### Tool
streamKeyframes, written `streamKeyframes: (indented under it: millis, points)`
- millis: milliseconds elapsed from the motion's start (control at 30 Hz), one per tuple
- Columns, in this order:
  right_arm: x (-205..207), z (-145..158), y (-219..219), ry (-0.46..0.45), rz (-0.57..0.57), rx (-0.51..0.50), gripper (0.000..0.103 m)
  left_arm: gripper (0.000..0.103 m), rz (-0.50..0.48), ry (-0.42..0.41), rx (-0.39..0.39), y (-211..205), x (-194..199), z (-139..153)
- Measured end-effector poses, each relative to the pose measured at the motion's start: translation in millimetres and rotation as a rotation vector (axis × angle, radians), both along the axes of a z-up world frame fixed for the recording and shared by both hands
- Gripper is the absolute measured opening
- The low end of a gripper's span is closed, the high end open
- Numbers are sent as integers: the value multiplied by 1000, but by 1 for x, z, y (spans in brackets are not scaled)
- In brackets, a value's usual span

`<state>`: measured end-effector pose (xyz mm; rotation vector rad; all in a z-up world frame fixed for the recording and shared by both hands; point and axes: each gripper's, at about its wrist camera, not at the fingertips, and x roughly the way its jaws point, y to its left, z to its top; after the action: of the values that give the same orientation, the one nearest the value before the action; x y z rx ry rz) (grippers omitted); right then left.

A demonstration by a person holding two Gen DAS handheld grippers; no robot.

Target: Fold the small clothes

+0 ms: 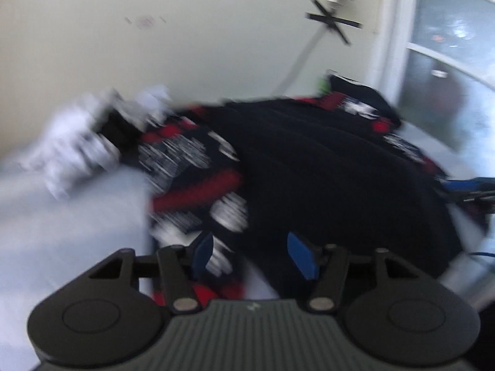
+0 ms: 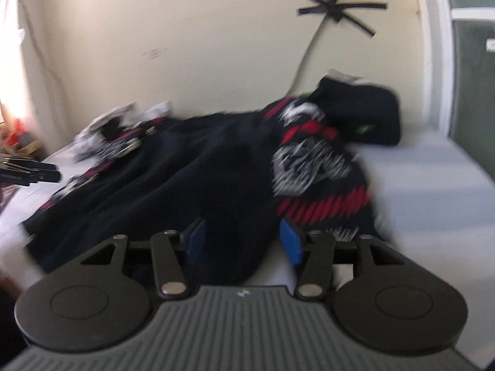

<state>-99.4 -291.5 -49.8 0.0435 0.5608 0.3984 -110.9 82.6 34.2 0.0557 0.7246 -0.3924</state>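
A dark navy garment with red and white printed panels (image 1: 324,167) lies spread and rumpled across a white table (image 1: 71,225); it also shows in the right wrist view (image 2: 191,167). My left gripper (image 1: 250,255) is open, its blue pads (image 1: 301,258) just above the garment's near left edge. My right gripper (image 2: 244,241) is open over the garment's near hem, with cloth between the blue pads (image 2: 290,242) but not clamped. Both views are blurred by motion.
A crumpled white and black cloth pile (image 1: 92,142) sits at the far left, also in the right wrist view (image 2: 117,123). A folded black garment (image 2: 362,114) lies at the far right by the wall. The other gripper (image 2: 27,173) shows at the left edge. A door frame stands at right.
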Motion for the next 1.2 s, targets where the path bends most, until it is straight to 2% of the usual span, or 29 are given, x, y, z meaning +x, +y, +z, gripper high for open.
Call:
streamKeyframes:
  millis: [100, 167, 233, 267, 300, 333, 367, 467, 567, 600, 667, 700, 733, 800, 833, 900, 967, 1000, 1067, 1100, 1133, 1167, 1200]
  points:
    - [-14, -8, 4, 25, 6, -18, 57, 63, -27, 49, 13, -11, -14, -15]
    - [-14, -19, 5, 54, 5, -10, 58, 63, -27, 94, 27, -18, -15, -29]
    - [-18, -27, 6, 46, -2, 22, 61, 58, -13, 84, 41, -27, -18, -34]
    - [-18, -29, 11, 45, 9, 38, 61, 50, -20, 74, 64, -33, -20, -35]
    - [-19, -31, 18, 41, 30, 46, 59, 23, -24, 68, 85, -37, -21, -34]
    - [-20, -31, 26, 28, 42, 37, 41, 6, -21, 67, 96, -38, -21, -31]
    - [-18, -31, 35, 23, 52, 17, 17, 6, -22, 83, 84, -36, -19, -26]
    - [-18, -17, 38, 11, 34, -21, 12, 6, -15, 91, -8, -18, -21, -3]
    - [-32, 20, 11, -67, -7, -8, 12, 7, -59, 66, -71, -5, -41, 19]
    - [-38, 30, 2, -84, -10, -5, 12, 12, -75, 75, -64, -4, -45, 19]
    - [-48, 40, -11, -83, 6, -30, 5, 24, -73, 99, -3, -8, -47, 9]
    - [-50, 38, -13, -57, 19, -69, 5, 41, -50, 105, 25, -5, -44, 4]
    - [-48, 34, -13, -21, 29, -112, 8, 52, -10, 109, 37, 2, -38, 0]
    - [-45, 24, -17, 15, 1, -185, 11, 54, 99, 118, 17, 21, -24, -4]
    - [-41, 24, -23, 5, -38, -189, 17, 55, 171, 127, 16, 32, -14, -7]
    - [-29, 25, -41, -7, -156, -144, 30, 55, 310, 153, 41, 50, 4, -14]
    - [-18, 23, -53, -13, -281, -107, 43, 55, 373, 205, 32, 63, 17, -25]
    - [-11, 21, -60, -9, -325, -95, 45, 58, 379, 209, 13, 66, 19, -28]
    - [-4, 16, -60, 21, -369, -85, 45, 54, 321, 206, -4, 58, 17, -26]
    - [1, 13, -60, 32, -369, -80, 45, 42, 289, 193, -6, 53, 16, -26]
    - [5, 11, -57, 32, -362, -77, 46, 17, 249, 186, -12, 49, 14, -26]
    - [9, 11, -52, 26, -350, -78, 47, 10, 230, 181, -6, 49, 14, -26]
    - [11, 12, -45, 17, -337, -82, 47, 10, 225, 180, -17, 49, 15, -24]
